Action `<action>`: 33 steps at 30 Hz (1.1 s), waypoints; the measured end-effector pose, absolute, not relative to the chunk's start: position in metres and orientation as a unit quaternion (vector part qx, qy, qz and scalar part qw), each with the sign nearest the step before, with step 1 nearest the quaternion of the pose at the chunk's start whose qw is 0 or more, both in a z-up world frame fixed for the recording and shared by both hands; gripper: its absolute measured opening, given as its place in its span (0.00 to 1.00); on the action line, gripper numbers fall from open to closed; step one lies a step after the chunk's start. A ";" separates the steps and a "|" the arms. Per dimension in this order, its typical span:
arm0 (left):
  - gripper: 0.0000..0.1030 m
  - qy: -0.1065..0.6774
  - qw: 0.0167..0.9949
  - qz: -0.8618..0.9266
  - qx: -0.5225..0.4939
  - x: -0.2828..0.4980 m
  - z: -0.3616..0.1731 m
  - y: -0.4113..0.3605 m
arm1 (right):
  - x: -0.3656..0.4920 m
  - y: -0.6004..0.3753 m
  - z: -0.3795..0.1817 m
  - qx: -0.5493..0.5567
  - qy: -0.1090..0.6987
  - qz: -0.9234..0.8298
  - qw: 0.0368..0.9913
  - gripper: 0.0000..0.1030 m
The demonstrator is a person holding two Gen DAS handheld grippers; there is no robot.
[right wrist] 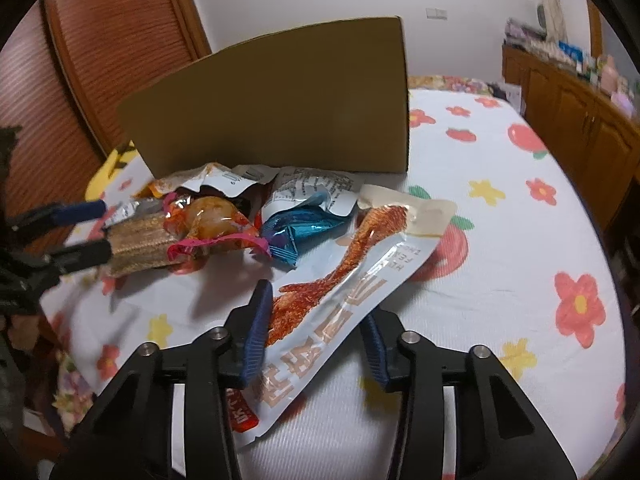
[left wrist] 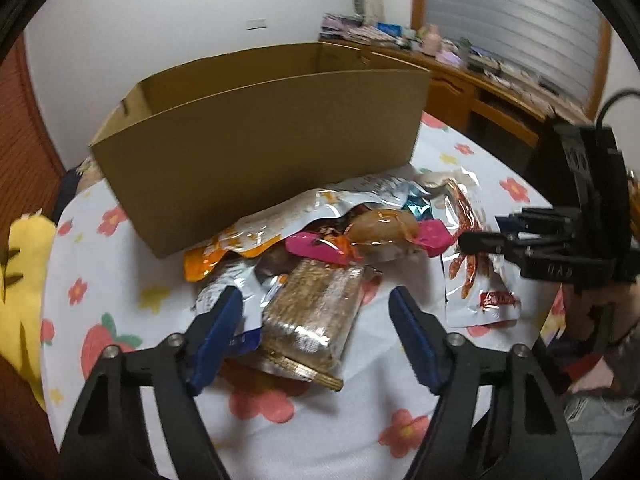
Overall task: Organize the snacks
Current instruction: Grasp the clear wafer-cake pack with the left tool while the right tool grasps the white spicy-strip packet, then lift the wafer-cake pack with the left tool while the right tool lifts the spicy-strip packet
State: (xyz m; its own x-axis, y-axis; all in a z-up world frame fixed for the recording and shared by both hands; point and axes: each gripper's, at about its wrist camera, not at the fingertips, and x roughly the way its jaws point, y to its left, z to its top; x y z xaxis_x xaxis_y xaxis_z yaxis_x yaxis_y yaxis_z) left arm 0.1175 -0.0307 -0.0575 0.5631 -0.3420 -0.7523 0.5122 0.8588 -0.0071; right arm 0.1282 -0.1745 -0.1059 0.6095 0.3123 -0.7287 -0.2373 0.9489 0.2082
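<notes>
A pile of snack packets lies on the flowered bedsheet in front of an open cardboard box point(left wrist: 256, 136). My left gripper point(left wrist: 316, 312) is open, its blue pads on either side of a clear-wrapped wafer pack point(left wrist: 312, 312). Behind it lie an egg snack in a pink wrapper point(left wrist: 380, 236) and an orange pouch point(left wrist: 224, 252). My right gripper point(right wrist: 316, 320) is open around the near end of a white packet of red spicy strips point(right wrist: 348, 280), which lies on the sheet. A blue foil packet point(right wrist: 296, 232) lies beyond it. The box point(right wrist: 280, 108) also shows in the right wrist view.
A wooden cabinet point(right wrist: 580, 120) with clutter on top runs along the right. A wooden headboard point(right wrist: 100, 52) stands at the left. A yellow plush cushion point(left wrist: 24, 280) lies at the sheet's left edge. The right gripper shows at the right of the left wrist view point(left wrist: 496, 236).
</notes>
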 end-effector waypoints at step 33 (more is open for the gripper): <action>0.43 0.480 0.822 -0.268 0.146 0.150 -0.082 -0.047 | 0.125 -0.183 -0.105 0.031 0.414 0.168 0.894 0.31</action>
